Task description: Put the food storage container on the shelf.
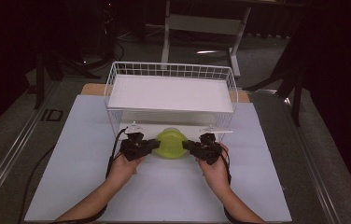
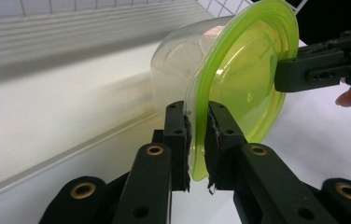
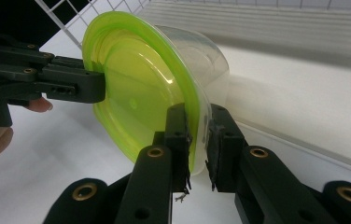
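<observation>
Both forearms are stretched forward from the near edge of the desk (image 1: pixel 85 154), the hands angled inward toward each other just in front of the wire rack (image 1: pixel 171 93). The left tongs (image 1: pixel 151 145) are closed on the left rim of the green lid (image 1: pixel 170 143), and the right tongs (image 1: pixel 188 146) are clamped on its right rim. The lid is fitted on a clear tub (image 2: pixel 183 60), which is held between the two tongs at the mouth of the rack's lower shelf, its base turned into the rack and the lid faced toward the person.
</observation>
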Tool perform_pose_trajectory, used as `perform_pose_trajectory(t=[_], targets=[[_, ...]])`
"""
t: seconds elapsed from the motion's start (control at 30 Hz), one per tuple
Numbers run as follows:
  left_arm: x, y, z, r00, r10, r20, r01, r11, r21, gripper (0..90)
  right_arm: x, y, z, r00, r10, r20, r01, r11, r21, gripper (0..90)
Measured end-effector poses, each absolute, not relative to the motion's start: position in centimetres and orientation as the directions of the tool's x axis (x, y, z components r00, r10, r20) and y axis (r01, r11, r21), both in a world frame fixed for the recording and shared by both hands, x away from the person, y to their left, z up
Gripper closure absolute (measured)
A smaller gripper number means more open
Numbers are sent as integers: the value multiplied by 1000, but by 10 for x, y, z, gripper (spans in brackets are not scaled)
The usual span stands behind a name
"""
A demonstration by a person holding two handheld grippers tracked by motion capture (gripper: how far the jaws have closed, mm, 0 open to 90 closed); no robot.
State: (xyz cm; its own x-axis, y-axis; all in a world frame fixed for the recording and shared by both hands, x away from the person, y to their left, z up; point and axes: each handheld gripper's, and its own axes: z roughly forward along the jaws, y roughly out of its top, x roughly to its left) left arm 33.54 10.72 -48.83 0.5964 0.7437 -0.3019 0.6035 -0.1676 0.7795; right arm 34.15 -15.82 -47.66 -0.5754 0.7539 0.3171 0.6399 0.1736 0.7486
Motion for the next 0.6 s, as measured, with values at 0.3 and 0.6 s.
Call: perform_pose_trajectory(t=[0.3, 0.6], targets=[[347, 105, -496, 592, 749, -298, 620, -187, 762, 806, 350, -158, -487, -554, 767, 322, 658, 167, 734, 796], [356, 103, -498, 587, 749, -307, 622, -175, 763, 804, 359, -156, -492, -541, 783, 306, 654, 164, 738, 788]])
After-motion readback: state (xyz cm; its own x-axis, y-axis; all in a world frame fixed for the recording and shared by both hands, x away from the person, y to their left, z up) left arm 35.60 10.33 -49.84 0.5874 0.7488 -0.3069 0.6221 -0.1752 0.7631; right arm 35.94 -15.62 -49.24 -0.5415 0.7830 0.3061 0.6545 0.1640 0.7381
